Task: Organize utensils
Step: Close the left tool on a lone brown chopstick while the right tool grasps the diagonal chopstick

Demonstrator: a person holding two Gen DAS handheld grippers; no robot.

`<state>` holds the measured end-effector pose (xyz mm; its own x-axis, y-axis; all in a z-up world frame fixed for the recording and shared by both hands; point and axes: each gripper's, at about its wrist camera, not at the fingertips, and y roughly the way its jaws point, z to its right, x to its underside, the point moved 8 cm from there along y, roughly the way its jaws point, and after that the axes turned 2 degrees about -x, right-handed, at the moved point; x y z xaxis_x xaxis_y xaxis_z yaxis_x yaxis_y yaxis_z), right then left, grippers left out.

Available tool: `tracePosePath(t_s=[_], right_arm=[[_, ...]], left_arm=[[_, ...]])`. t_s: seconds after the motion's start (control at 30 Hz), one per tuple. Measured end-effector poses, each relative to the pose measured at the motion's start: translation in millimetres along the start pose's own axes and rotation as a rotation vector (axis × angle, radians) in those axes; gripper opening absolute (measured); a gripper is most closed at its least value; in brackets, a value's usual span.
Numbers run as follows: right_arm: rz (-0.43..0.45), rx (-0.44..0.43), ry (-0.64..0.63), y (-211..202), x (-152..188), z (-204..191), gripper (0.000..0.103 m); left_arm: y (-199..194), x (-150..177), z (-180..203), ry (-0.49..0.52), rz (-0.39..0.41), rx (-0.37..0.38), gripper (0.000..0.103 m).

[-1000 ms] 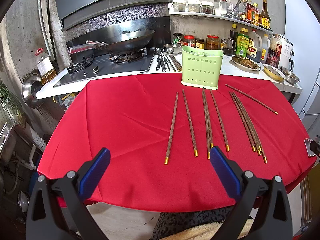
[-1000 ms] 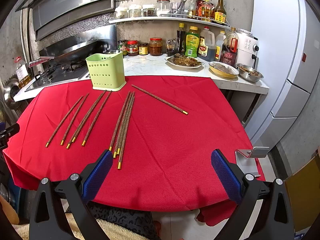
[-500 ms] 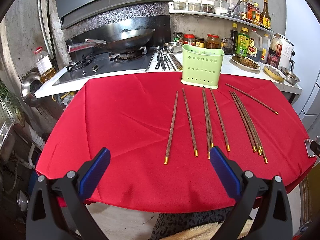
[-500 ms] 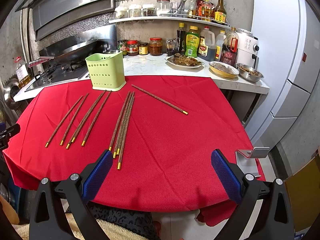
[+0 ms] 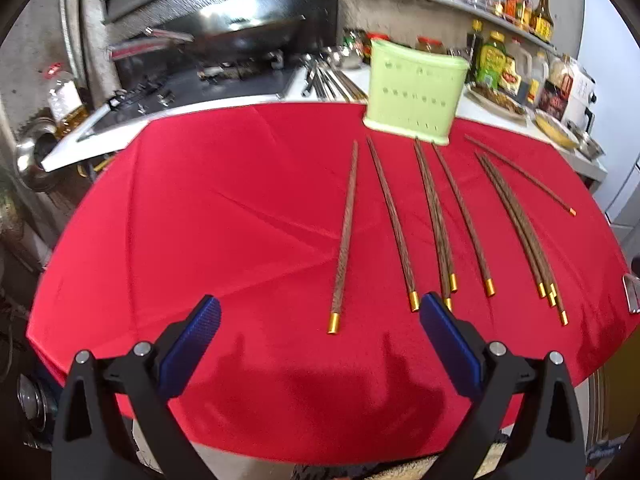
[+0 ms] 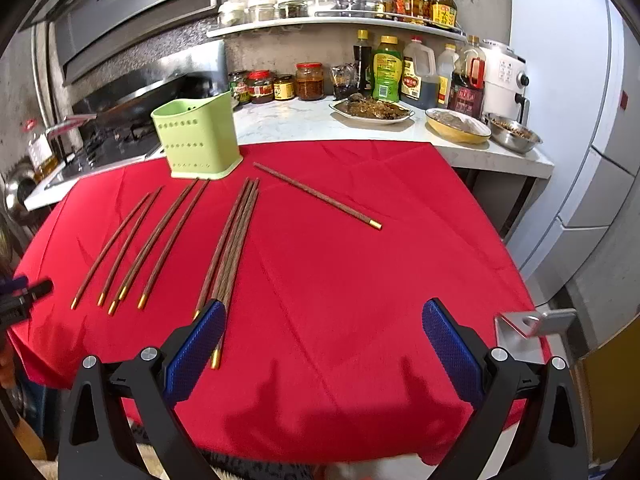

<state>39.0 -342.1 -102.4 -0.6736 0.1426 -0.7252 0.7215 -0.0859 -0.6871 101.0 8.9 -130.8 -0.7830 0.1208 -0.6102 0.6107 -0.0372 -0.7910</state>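
Several brown chopsticks with gold tips lie fanned out on the red tablecloth (image 5: 224,220). The leftmost chopstick (image 5: 345,236) ends between my left fingers' line of sight. A light green utensil holder (image 5: 414,92) stands upright behind them, seen also as the holder (image 6: 198,136) in the right wrist view. A tight bundle of chopsticks (image 6: 232,248) runs toward my right gripper's left finger; a single chopstick (image 6: 318,196) lies apart, angled right. My left gripper (image 5: 320,314) is open above the cloth's near edge. My right gripper (image 6: 324,320) is open too, holding nothing.
A stove with a wok (image 5: 240,32) sits behind the table on the left. Jars, bottles and dishes of food (image 6: 372,110) line the white counter (image 6: 300,124) and shelf. A metal bracket (image 6: 534,322) sits at the table's right edge.
Both grippers have moved forward and lower toward the table, so the chopsticks appear nearer. Both stay open.
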Motion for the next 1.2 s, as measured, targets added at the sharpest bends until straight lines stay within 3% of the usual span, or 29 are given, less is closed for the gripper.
tracePosePath(t_s=[0.1,0.13,0.27,0.33,0.43,0.63,1.0,1.03,1.07,1.2], right_arm=[[0.060,0.013,-0.025,7,-12,3,0.097],[0.062,0.012,-0.036,12,-16,4,0.097],[0.013,-0.024,-0.019,36,-27,11,0.097],[-0.001,-0.024,-0.012,45,-32,16,0.097],[-0.011,-0.041,0.002,55,-39,19,0.097],[-0.025,-0.057,-0.014,75,-47,23,0.097],[-0.112,-0.007,-0.080,137,-53,39,0.090],[-0.117,-0.013,-0.080,141,-55,39,0.084],[-0.124,-0.013,-0.081,145,-56,40,0.070],[-0.151,-0.034,-0.097,160,-58,37,0.063]], left_arm=[[14,0,2,0.004,-0.019,0.017,0.096],[17,0,3,0.005,-0.018,0.023,0.092],[31,1,5,0.006,-0.054,0.038,0.070],[39,3,5,0.014,-0.080,0.023,0.053],[49,6,5,0.030,-0.110,0.009,0.039],[57,7,8,0.040,-0.127,0.009,0.036],[67,-7,26,0.096,-0.111,0.003,0.035],[69,-9,26,0.087,-0.112,0.009,0.035],[70,-11,25,0.083,-0.110,0.010,0.035],[74,-16,27,0.091,-0.102,0.018,0.035]])
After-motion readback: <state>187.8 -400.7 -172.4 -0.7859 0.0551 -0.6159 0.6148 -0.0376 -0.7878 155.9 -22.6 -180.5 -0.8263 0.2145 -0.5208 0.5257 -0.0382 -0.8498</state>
